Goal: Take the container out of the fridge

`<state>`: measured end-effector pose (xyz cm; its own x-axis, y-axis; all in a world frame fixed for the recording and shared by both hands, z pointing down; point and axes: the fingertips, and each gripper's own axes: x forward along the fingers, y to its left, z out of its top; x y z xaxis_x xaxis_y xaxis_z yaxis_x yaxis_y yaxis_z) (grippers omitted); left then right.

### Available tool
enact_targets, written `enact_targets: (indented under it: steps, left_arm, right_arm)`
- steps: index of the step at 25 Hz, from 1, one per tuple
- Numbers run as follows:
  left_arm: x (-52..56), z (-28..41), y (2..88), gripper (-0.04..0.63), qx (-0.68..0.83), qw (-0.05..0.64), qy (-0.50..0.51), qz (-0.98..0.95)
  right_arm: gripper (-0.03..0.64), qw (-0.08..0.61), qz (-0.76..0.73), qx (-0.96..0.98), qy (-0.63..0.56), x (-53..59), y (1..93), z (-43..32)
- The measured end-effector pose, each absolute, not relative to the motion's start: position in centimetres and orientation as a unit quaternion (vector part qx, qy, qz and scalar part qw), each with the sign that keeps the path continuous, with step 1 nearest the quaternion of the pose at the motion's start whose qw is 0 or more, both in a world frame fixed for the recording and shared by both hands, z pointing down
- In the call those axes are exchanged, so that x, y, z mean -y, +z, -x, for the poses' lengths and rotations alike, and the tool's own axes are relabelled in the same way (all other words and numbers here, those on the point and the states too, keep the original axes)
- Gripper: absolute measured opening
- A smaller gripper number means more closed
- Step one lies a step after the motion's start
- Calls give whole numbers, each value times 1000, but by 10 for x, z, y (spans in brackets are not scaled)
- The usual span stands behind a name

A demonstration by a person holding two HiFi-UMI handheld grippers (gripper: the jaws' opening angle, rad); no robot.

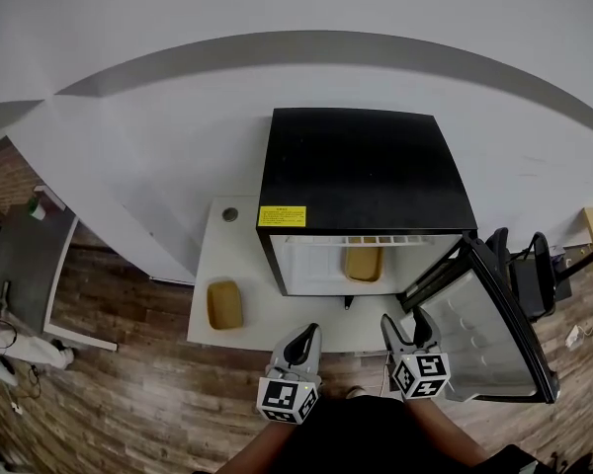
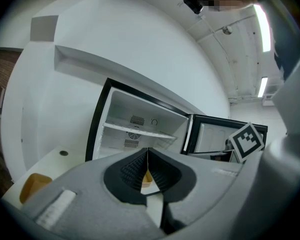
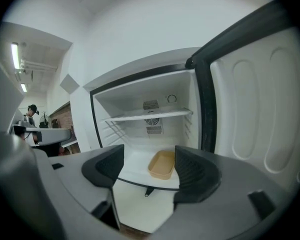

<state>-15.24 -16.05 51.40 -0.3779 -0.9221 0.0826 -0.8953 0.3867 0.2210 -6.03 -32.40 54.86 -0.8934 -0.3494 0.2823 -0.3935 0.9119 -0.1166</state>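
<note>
**Head view with both gripper views; fridge door open.** The container (image 1: pixel 364 263), a shallow tan tray, lies on the floor of the fridge (image 1: pixel 366 156), toward the right of the opening and below the white shelf (image 3: pixel 150 116). The right gripper (image 1: pixel 407 324) stands before the opening at lower centre of the frame. Its jaws are spread wide and hold nothing; the container shows between them but well ahead. The left gripper (image 1: pixel 309 336), just beside it, has its jaws pressed together on nothing.

Likely hazards:
- The open door (image 1: pixel 489 324) hangs close by the right gripper, so a reach drifting right could knock it.
- The container's low, thin wall offers little to pinch, so a shallow bite may slip or tip it.
- Lifting too high could strike the shelf.
- A second tan container (image 1: pixel 224 304) on the counter (image 1: pixel 277 314), left of the fridge, could be mistaken for the target.

Hard to make out:
- Whether the container holds anything.
- What the small dark part (image 1: pixel 347 302) at the fridge's front edge is.
- The upper interior in the head view, which the fridge's black top hides.
</note>
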Motion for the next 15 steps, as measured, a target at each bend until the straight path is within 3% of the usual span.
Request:
enact_targets:
  steps: [15]
  left_arm:
    - [152,174,514,17,815,94,-78,-566]
  right_arm:
    - [296,222,-218,945,100,373,646,138]
